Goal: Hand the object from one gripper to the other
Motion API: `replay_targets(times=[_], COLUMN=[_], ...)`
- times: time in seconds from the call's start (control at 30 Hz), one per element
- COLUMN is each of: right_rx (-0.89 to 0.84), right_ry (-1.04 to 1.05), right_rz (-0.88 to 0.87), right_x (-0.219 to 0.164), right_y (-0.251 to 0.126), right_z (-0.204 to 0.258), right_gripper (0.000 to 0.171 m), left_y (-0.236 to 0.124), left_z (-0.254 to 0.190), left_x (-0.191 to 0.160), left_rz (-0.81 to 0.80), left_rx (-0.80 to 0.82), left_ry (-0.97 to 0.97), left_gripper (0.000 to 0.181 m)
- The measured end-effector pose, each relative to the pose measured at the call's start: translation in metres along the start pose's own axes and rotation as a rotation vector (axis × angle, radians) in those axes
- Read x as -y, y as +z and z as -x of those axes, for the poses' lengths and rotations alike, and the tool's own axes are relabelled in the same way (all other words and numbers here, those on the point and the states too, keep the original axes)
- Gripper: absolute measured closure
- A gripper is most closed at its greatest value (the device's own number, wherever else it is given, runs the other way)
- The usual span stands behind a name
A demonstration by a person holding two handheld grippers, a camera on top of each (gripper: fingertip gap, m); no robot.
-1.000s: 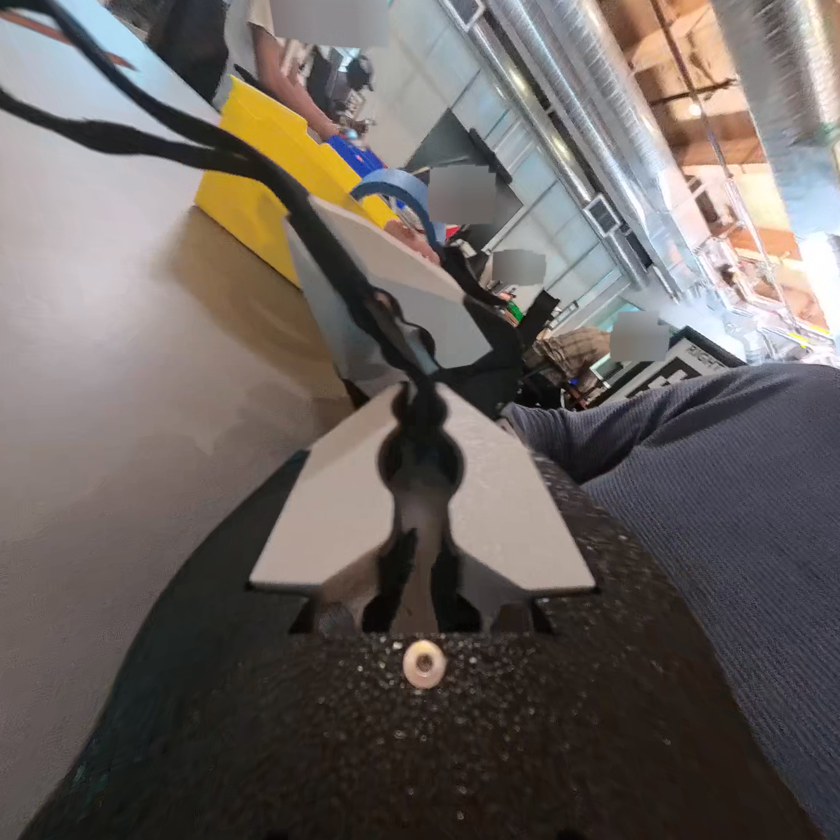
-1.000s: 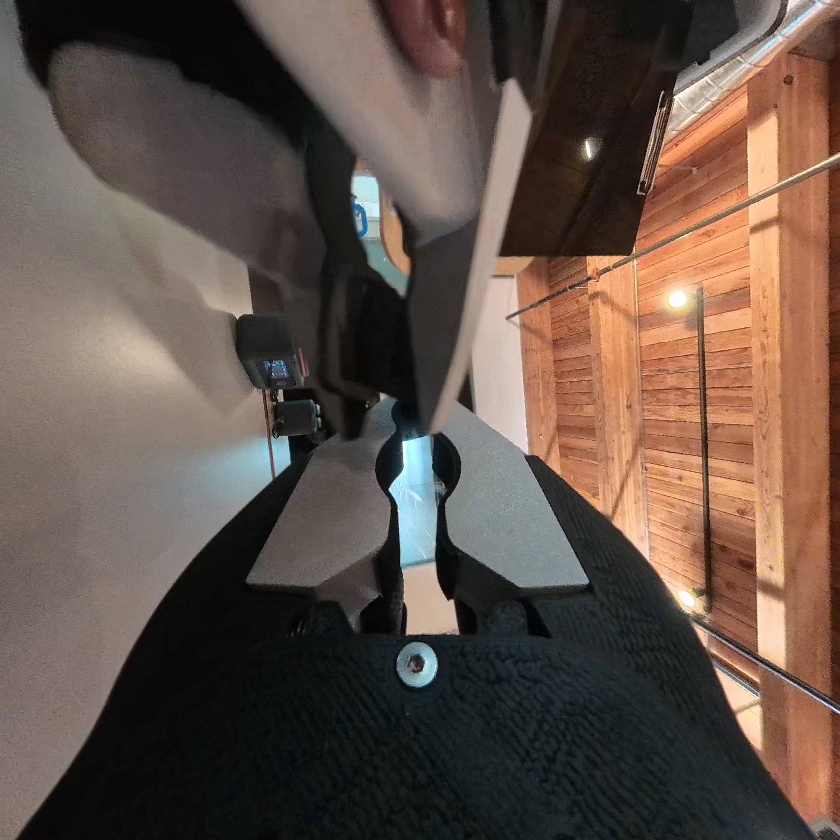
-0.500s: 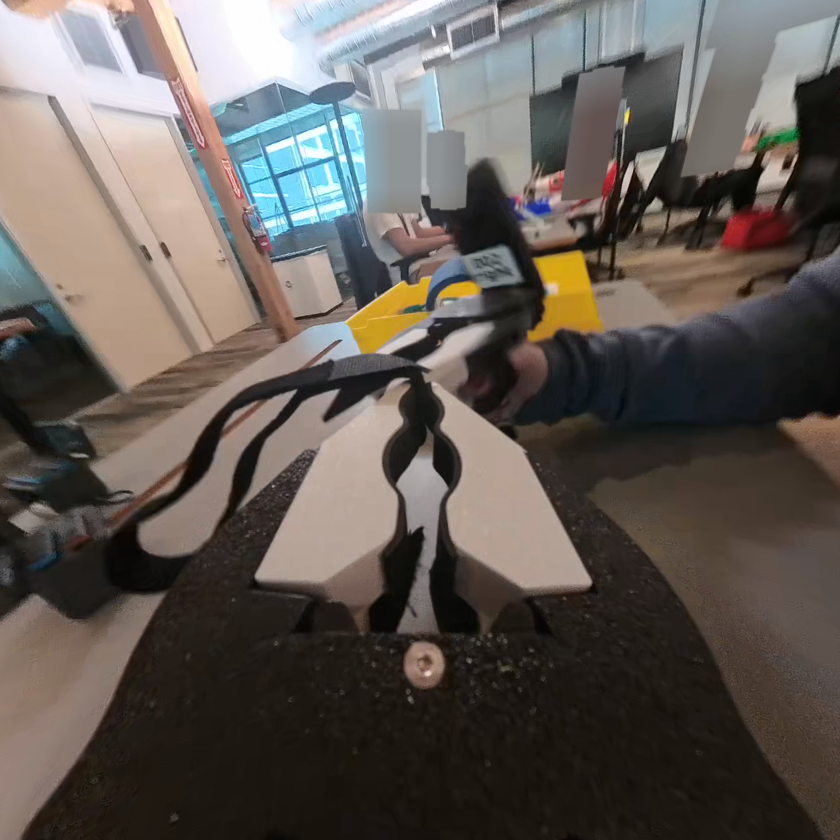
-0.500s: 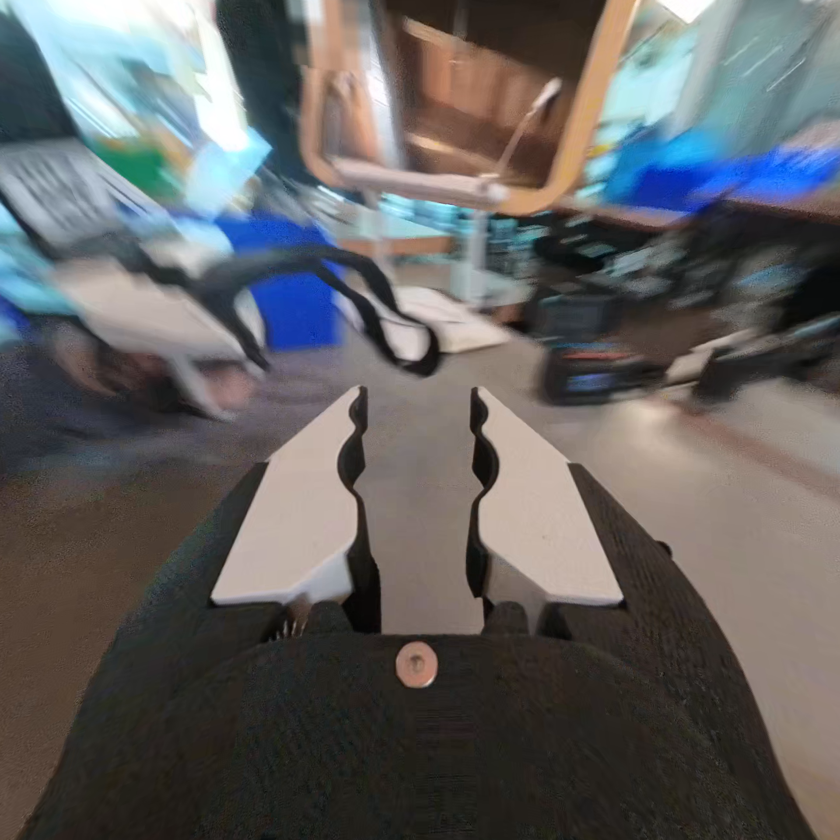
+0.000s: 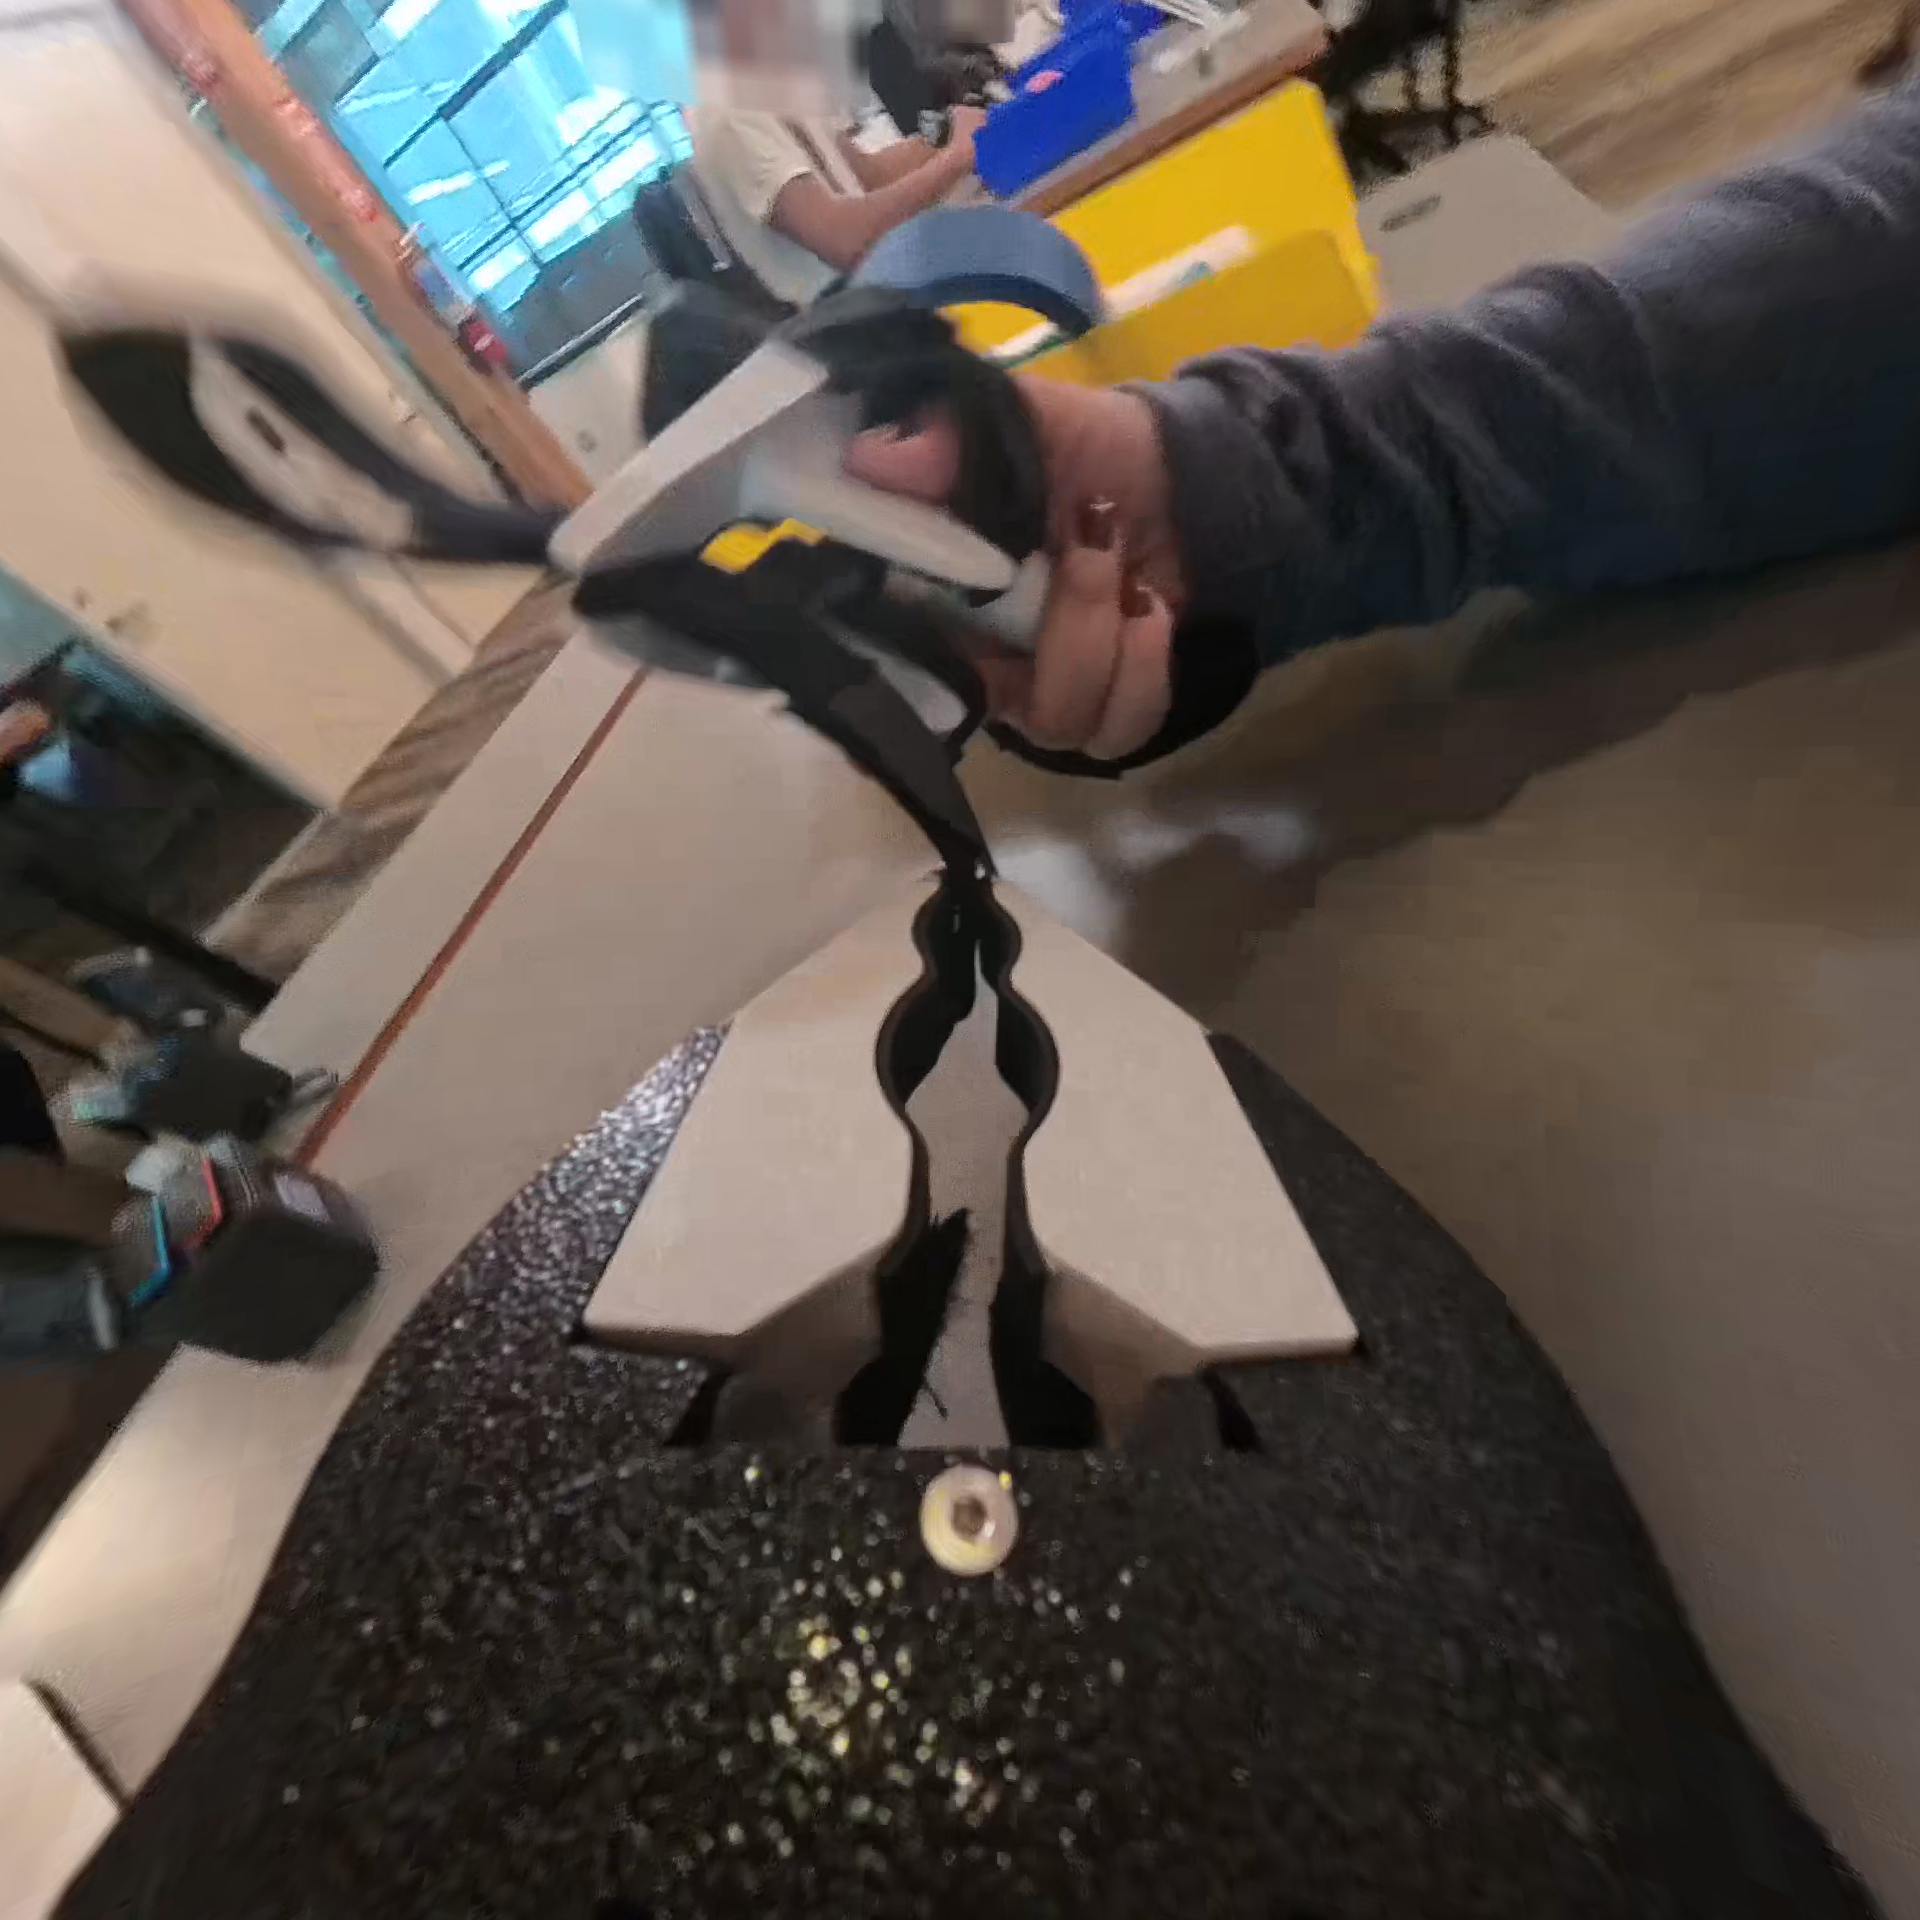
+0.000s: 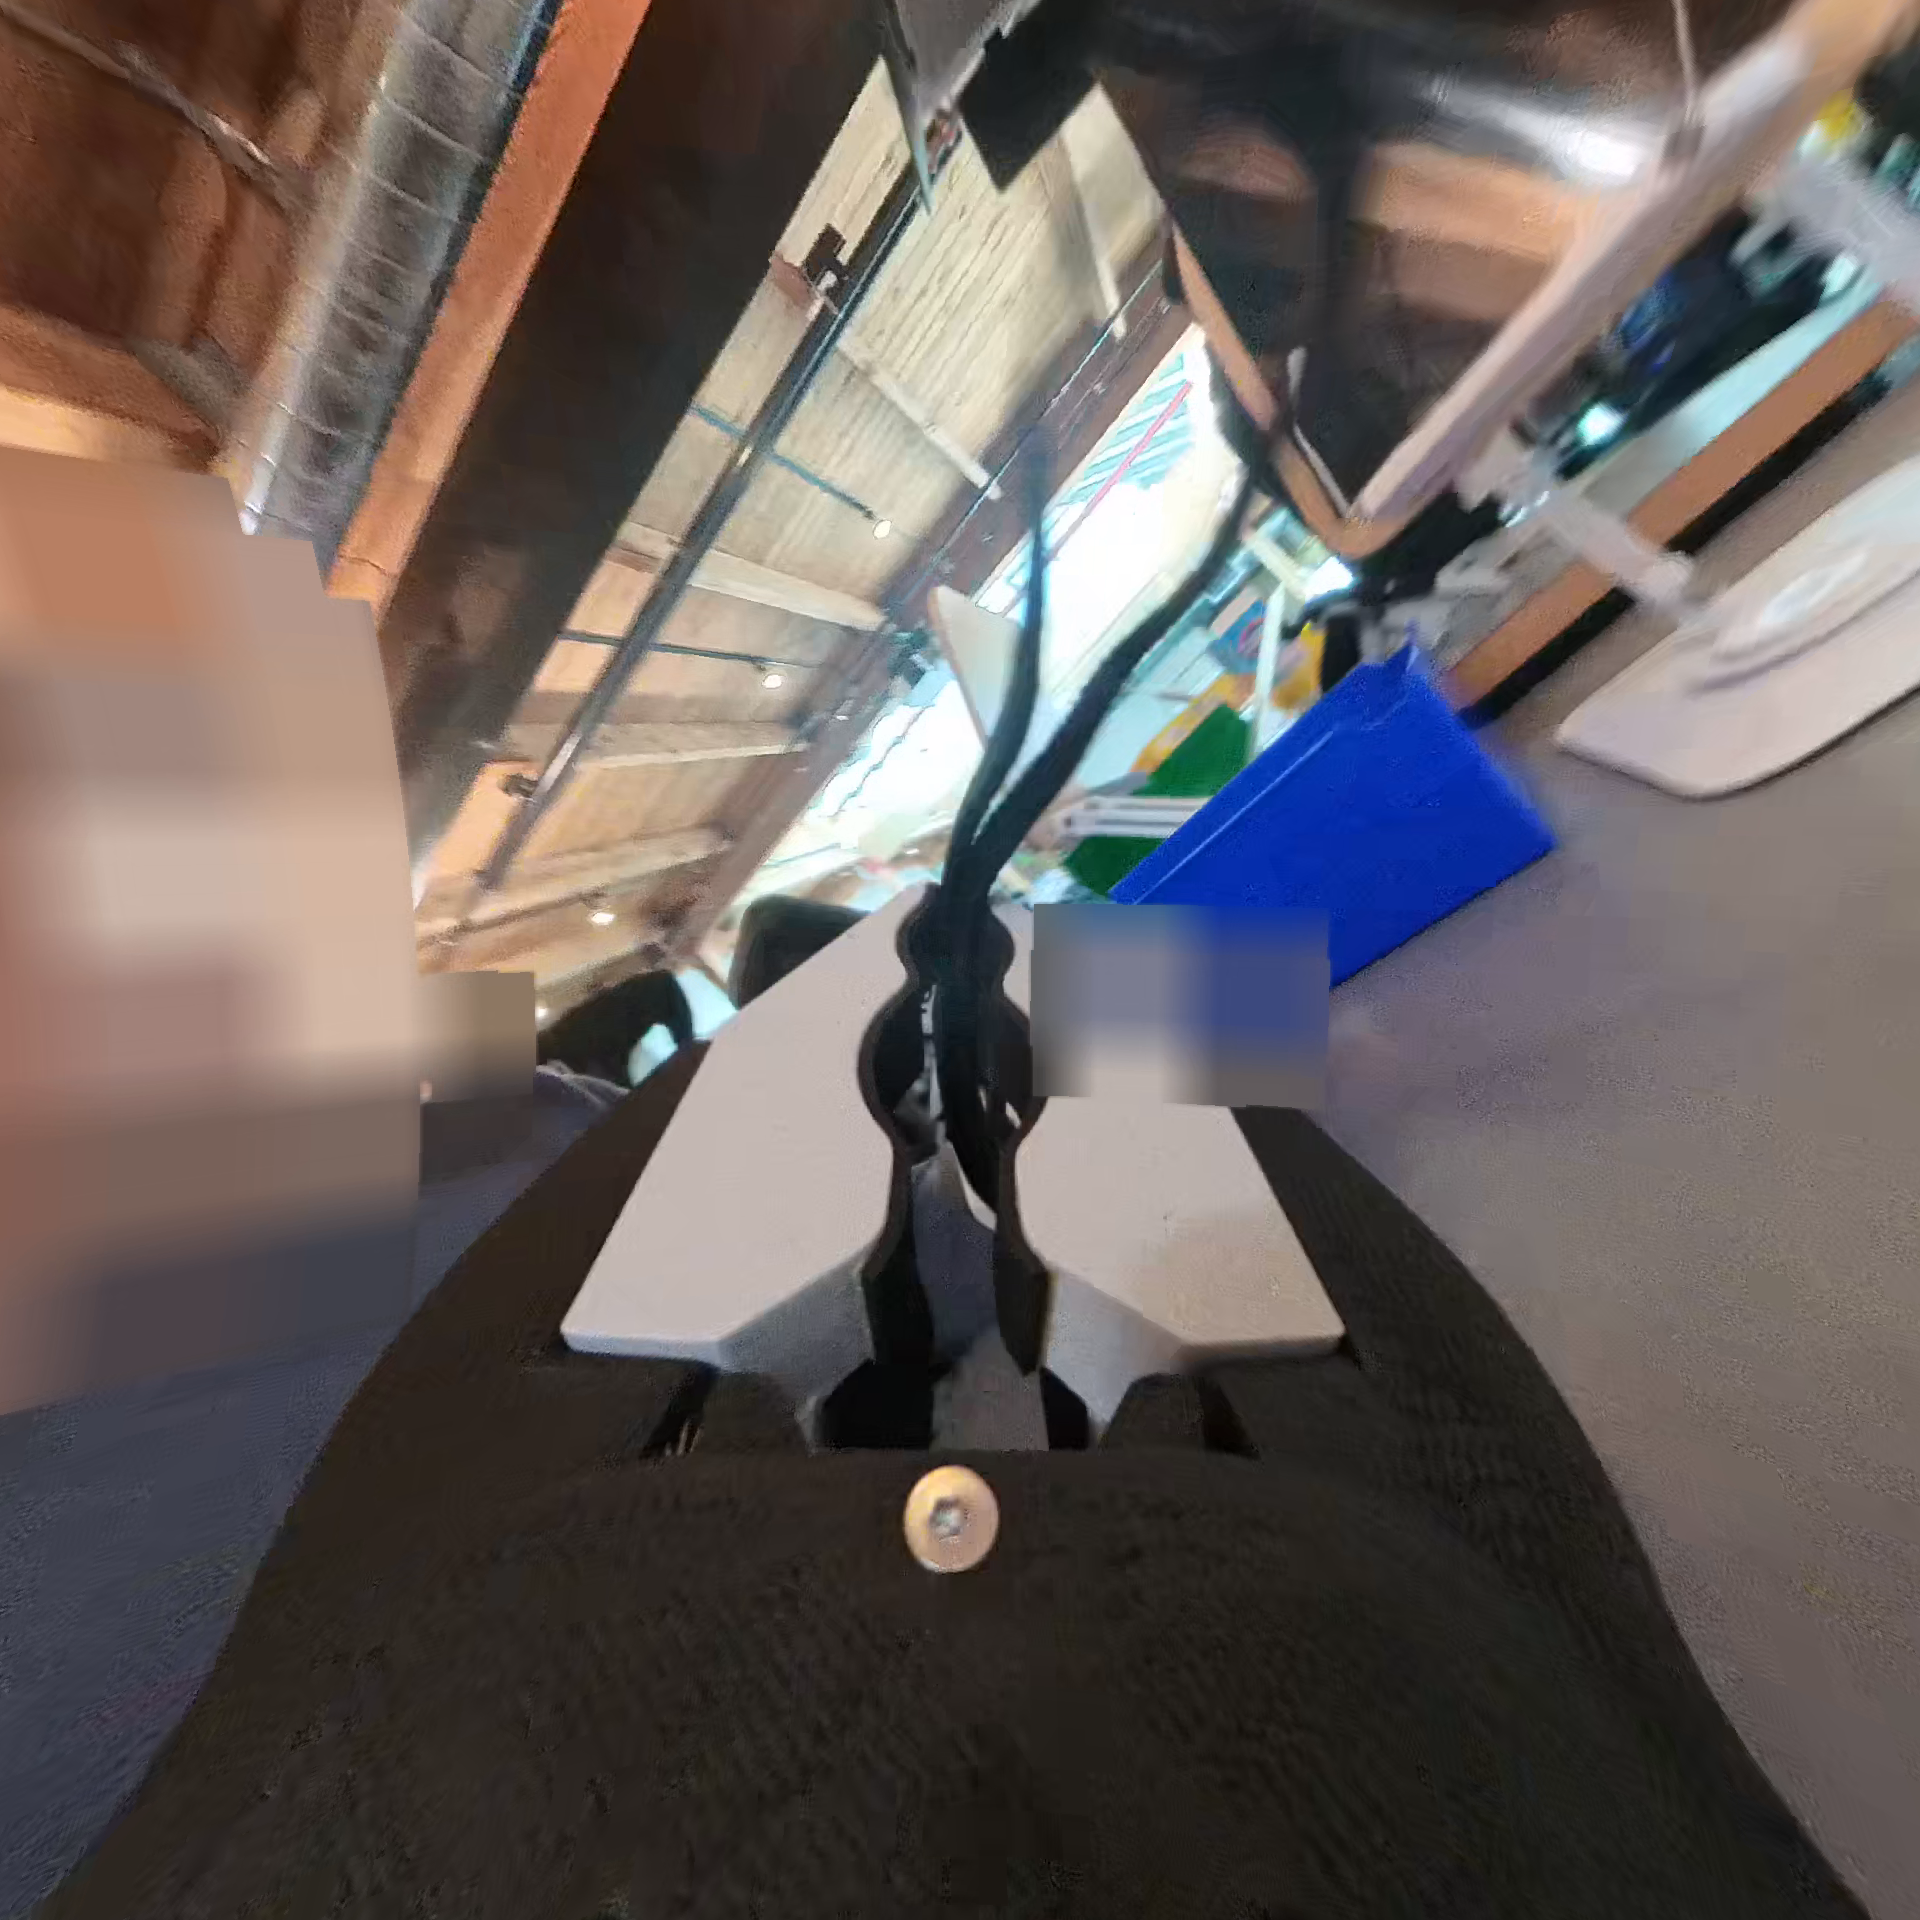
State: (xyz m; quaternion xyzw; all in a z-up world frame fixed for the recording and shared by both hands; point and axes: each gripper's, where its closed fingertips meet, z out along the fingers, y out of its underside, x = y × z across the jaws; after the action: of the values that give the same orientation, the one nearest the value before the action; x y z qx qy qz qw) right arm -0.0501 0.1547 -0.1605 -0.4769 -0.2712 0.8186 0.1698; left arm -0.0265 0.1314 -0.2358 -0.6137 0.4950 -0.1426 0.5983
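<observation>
The black strap [image 5: 914, 769] is pinched at the very tips of the left tool [image 5: 966, 894]; it's also clamped in the right tool [image 6: 956, 935], strands [image 6: 1029, 665] running up from there; a blue bin [image 6: 1340, 821] sits beyond on the worktop [image 6: 1683, 1091]; a yellow bin [image 5: 1247, 260] is seen behind the hand [image 5: 1101, 582].

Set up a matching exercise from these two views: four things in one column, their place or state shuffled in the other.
1 black strap
2 yellow bin
3 blue bin
4 hand

A bare, at the end of a dark sleeve
B to the right of the right tongs
C pinched by those and by the left tongs
D behind that sleeve

Pairs: 1-C, 2-D, 3-B, 4-A
</observation>
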Motion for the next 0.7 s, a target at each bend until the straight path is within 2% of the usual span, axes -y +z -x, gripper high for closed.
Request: replay_targets(times=[0.03,0.13,0.23,0.27,0.37,0.47,0.6,0.7], right_rx=[-0.036,-0.257,-0.614,-0.742,-1.023,-1.249,-1.741,-1.884], right_ry=[-0.065,-0.369,-0.770,-0.893,-1.084,-0.988,-0.724,-0.504], right_rz=[-0.004,0.077,0.243,0.295,0.289,0.263,0.370,0.435], right_x=[0.004,0.008,0.013,0.019,0.058,0.089,0.103,0.096], right_y=[-0.001,0.000,-0.008,-0.015,-0.046,-0.097,-0.208,-0.261], right_z=[0.002,0.005,0.006,0.010,0.045,0.076,0.086,0.079], right_gripper=[0.169,0.169,0.170,0.170,0.169,0.169,0.169,0.166], left_y=[0.001,0.004,0.001,-0.001,-0.011,-0.022,-0.029,-0.028], left_z=[0.006,0.016,0.021,0.022,0.047,0.060,0.069,0.070], left_x=[0.000,0.000,0.013,0.014,0.007,0.008,0.008,0.007], left_rz=[-0.007,-0.021,-0.108,-0.110,-0.094,-0.150,-0.165,-0.156], left_rx=[0.027,0.083,0.148,0.168,0.314,0.357,0.388,0.391], left_ry=[-0.055,-0.135,-0.108,-0.087,-0.088,-0.171,-0.211,-0.211], left_gripper=[0.176,0.172,0.172,0.144,0.131,0.127,0.129,0.131])
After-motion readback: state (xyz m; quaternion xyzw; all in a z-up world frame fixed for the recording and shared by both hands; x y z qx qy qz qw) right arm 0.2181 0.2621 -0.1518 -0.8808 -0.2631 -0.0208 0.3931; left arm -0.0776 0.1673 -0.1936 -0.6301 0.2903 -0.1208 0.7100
